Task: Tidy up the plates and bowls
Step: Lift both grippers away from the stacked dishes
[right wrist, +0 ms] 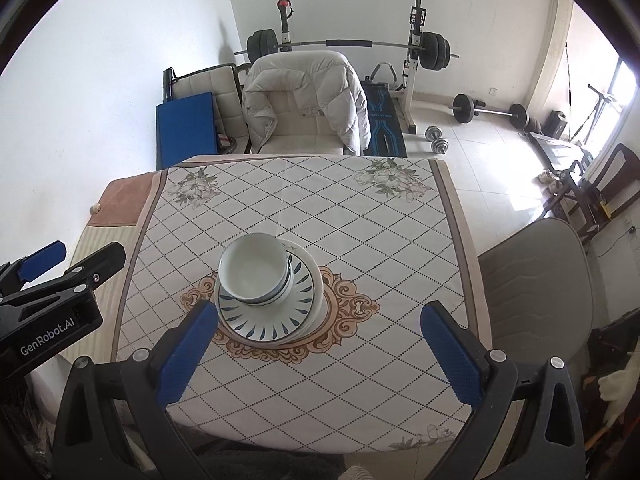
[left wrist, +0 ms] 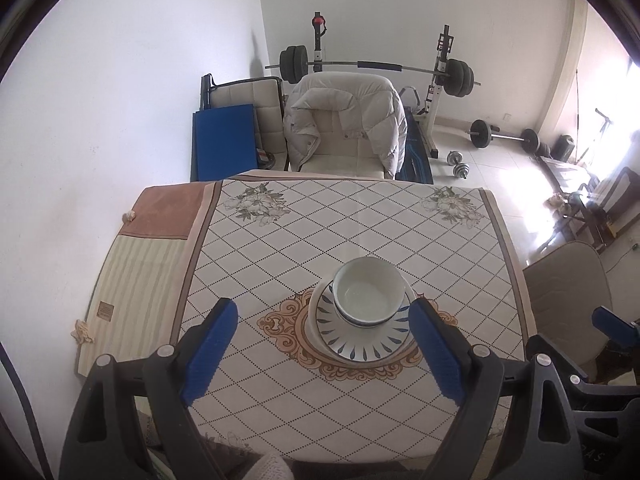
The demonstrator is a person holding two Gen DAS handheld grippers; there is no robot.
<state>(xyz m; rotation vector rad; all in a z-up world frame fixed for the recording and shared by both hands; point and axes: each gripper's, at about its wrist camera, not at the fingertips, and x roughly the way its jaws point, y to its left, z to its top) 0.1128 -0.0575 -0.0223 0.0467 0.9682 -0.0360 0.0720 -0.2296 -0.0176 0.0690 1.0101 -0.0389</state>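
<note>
The left gripper (left wrist: 322,344) has two black plastic fingers, each faced on the inside with a blue ribbed pad (left wrist: 210,354). Silver round screws (left wrist: 165,351) sit at the finger joints, and the black frame arms below have triangular cut-outs. Seen from the right wrist camera, its black body carries white lettering reading "GenRobot.AI" (right wrist: 48,338). The right gripper (right wrist: 323,354) has the same build: black fingers, blue ribbed pads (right wrist: 450,356), silver screws (right wrist: 497,355) at the joints and triangular openings in the frame. Near the right edge of the right wrist view something pale and knitted (right wrist: 620,388) shows, too blurred to tell whether it is a glove.
</note>
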